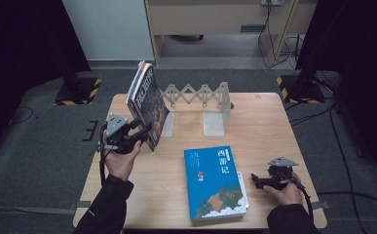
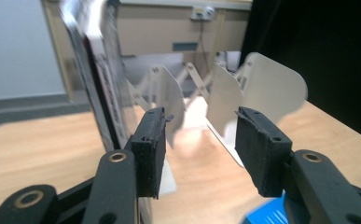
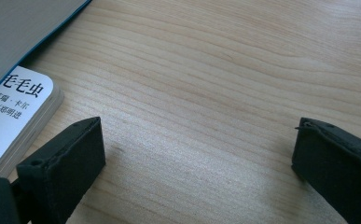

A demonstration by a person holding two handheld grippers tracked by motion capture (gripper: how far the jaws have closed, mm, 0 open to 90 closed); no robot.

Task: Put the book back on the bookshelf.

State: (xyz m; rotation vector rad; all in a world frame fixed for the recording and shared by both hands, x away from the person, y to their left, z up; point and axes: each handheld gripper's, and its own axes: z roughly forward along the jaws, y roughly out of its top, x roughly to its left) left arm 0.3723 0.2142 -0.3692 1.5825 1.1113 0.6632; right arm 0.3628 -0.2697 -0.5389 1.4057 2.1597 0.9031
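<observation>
The left gripper [image 1: 144, 130] stood half open beside the upright books [image 1: 147, 105] leaning at the rack's [image 1: 198, 95] left end, gripping nothing. The blue book [image 1: 214, 181] lay flat mid-table: probably stiff, heavyish, best pinched at an edge. The right gripper [image 1: 257, 181] rested wide apart, empty.

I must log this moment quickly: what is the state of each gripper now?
Left gripper: open, holding nothing; the upright book stands just beside its left finger.
Right gripper: open, holding nothing, above the bare table.
</observation>
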